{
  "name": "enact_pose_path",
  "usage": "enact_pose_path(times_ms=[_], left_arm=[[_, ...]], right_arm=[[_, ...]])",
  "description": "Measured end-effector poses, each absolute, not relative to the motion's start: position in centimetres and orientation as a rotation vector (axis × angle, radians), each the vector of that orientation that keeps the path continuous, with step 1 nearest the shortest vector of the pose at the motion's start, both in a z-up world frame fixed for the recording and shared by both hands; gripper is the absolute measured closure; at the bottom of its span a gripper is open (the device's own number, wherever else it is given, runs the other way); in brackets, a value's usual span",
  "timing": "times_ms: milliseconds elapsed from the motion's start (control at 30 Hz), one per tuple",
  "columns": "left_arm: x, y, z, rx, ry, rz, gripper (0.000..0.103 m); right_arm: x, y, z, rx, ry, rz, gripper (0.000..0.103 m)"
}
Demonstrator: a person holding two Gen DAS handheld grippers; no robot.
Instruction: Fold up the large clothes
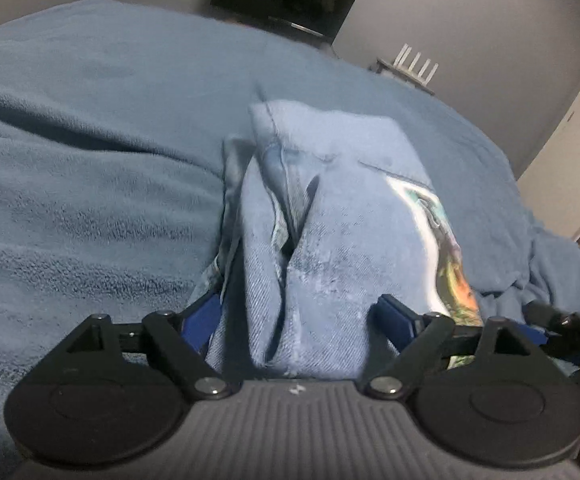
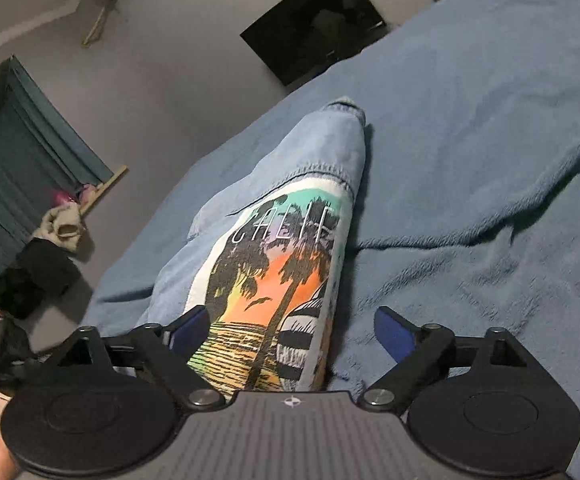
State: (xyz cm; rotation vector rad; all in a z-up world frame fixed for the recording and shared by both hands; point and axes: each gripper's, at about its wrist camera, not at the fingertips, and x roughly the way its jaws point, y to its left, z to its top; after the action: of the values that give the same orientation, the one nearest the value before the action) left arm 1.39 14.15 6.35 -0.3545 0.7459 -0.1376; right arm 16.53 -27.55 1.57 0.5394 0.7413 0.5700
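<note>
A light blue denim garment [image 1: 330, 208] with a colourful palm-tree sunset print [image 2: 274, 280] lies bunched in a narrow folded bundle on a blue fleece blanket [image 1: 90, 160]. My left gripper [image 1: 296, 316] has its blue fingers [image 1: 200, 320] spread wide, with the thick denim bundle filling the gap between them. My right gripper [image 2: 290, 328] is also open wide; the printed part of the garment lies between its fingers, close to the left one [image 2: 190, 328], with blanket showing beside the right one.
The blanket [image 2: 490, 160] covers a bed. A dark TV [image 2: 314, 24] hangs on the grey wall beyond it. A white router [image 1: 416, 66] sits on a shelf. Teal curtains [image 2: 18, 140] and a pile of clothes [image 2: 62, 224] are at the left. A white door [image 1: 570, 152] is at the right.
</note>
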Motion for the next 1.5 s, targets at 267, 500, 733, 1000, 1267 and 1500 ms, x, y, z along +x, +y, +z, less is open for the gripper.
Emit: enact_pose_path(times_ms=[267, 500, 733, 1000, 1267, 1500], left_arm=[[3.6, 16.8, 4.4, -0.512, 0.855, -0.158, 0.006], [4.9, 17.3, 4.0, -0.583, 0.916, -0.218, 0.034], [6.2, 17.8, 3.2, -0.669, 0.967, -0.247, 0.039], [7.2, 18.4, 2.1, -0.725, 0.994, -0.286, 0.039], [7.5, 18.1, 1.4, -0.766, 0.99, -0.318, 0.049], [7.3, 15.3, 2.4, -0.687, 0.94, -0.322, 0.067]], right_arm=[[20.9, -26.8, -0.4, 0.685, 0.804, 0.581, 0.003], [28.5, -24.0, -1.5, 0.651, 0.818, 0.625, 0.002], [35.3, -21.9, -4.3, 0.663, 0.86, 0.775, 0.001], [42.6, -21.0, -8.2, 0.93, 0.822, 0.841, 0.0], [43.0, -18.7, -6.1, 0.77, 0.752, 0.784, 0.047], [37.8, -16.9, 0.6, 0.525, 0.532, 0.673, 0.055]])
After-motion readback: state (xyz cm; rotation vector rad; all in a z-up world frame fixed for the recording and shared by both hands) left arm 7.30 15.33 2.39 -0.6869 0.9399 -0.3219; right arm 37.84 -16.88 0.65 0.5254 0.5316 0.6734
